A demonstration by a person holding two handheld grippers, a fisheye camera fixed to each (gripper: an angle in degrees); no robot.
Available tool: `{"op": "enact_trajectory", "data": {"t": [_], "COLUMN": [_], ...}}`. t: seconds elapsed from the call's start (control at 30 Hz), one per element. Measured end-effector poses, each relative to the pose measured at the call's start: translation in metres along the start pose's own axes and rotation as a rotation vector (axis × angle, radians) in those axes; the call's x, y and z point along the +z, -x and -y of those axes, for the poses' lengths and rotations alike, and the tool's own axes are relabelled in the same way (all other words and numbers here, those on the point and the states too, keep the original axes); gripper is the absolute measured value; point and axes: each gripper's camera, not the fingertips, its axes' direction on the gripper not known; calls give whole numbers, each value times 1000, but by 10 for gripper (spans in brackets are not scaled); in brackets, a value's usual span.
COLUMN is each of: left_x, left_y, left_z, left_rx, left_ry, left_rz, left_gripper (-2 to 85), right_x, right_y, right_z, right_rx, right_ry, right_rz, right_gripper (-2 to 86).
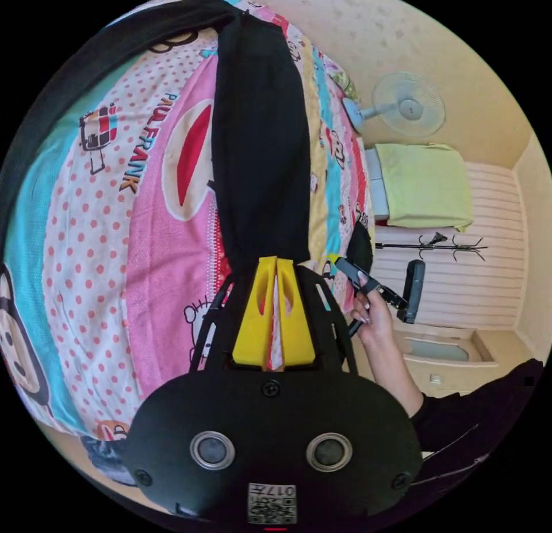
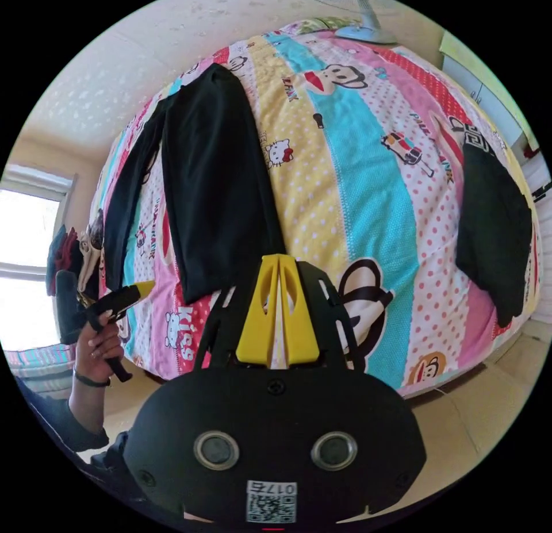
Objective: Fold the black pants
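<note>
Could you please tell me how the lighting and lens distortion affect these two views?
In the right gripper view, the bright window is blown out to white, and the fisheye bulges the colourful cartoon-print bedspread into a dome. In the left gripper view, light is even, the black pants show almost no fabric detail, and the white wall slats curve.

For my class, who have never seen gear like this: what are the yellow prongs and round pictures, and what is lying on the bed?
Each round picture comes from a fisheye camera riding on a hand-held gripper. The yellow prongs are that gripper's two jaws. A person holds one in each hand. In the left gripper view, the left gripper has its jaws together at the edge of the black pants, which lie spread on a colourful cartoon bedspread. In the right gripper view, the right gripper is shut too, holding nothing. Another dark garment lies further along the bed.
</note>
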Motion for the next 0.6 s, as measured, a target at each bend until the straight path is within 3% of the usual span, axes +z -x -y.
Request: {"op": "enact_trajectory", "data": {"t": [0.1, 0.13, 0.2, 0.27, 0.33, 0.5, 0.6], "left_x": [2, 14, 17, -12, -50, -181, -252], "left_y": [4, 23, 59, 100, 128, 190, 217], "left_z": [-16, -24, -39, -58, -69, -104, -119], "left_rx": [78, 14, -127, -193, -226, -268, -261], "left_ry": [66, 137, 200, 96, -15, -437, -622], "left_rz": [111, 132, -7, -261, -323, -163, -67], "left_gripper": [-5, -2, 11, 36, 52, 72, 74], "right_x": [5, 15, 21, 25, 48, 125, 175], "right_y": [-10, -13, -3, 27, 85, 210, 281], "right_z": [6, 11, 18, 29, 48, 65, 73], "right_rx": [-17, 0, -23, -111, -221, -270, -268], "right_ry": [28, 61, 30, 7, 106, 245, 391], "right_rz": [149, 253, 431, 522, 531, 723, 640], "right_gripper": [12, 16, 27, 48, 85, 90, 96]}}
